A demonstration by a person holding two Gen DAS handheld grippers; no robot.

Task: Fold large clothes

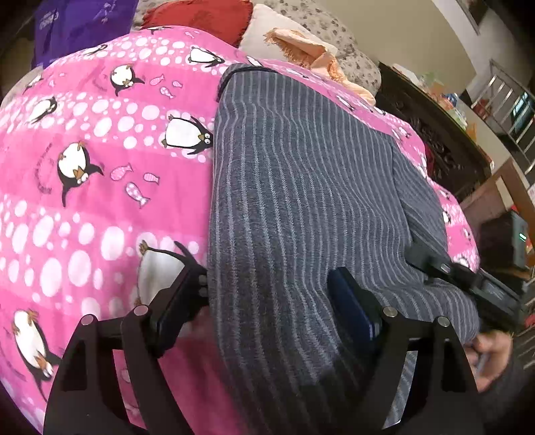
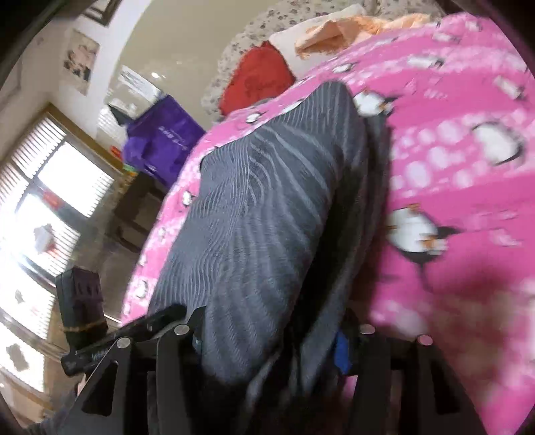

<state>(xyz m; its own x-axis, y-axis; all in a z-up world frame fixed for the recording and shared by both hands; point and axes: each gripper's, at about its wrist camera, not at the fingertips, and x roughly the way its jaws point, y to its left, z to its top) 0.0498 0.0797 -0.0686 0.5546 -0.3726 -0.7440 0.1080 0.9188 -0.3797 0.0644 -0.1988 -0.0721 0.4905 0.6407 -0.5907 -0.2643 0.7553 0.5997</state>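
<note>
A grey striped garment (image 1: 301, 187) lies lengthwise on a pink penguin-print blanket (image 1: 83, 174). My left gripper (image 1: 267, 301) is wide open at the garment's near end; its left finger sits on the blanket by the cloth's left edge and its right finger rests on the cloth. My right gripper (image 1: 468, 281) shows at the garment's right edge. In the right wrist view the garment (image 2: 254, 217) fills the gap between the fingers of the right gripper (image 2: 271, 338), which stand apart around the bunched near end. The blanket (image 2: 451, 167) lies to the right.
Red (image 1: 200, 16), cream and peach cushions (image 1: 301, 43) lie at the bed's far end. A purple bag (image 2: 160, 140) stands beyond the bed's left side. A dark carved cabinet (image 1: 431, 134) runs along the right side. Bright windows (image 2: 50, 200) are at left.
</note>
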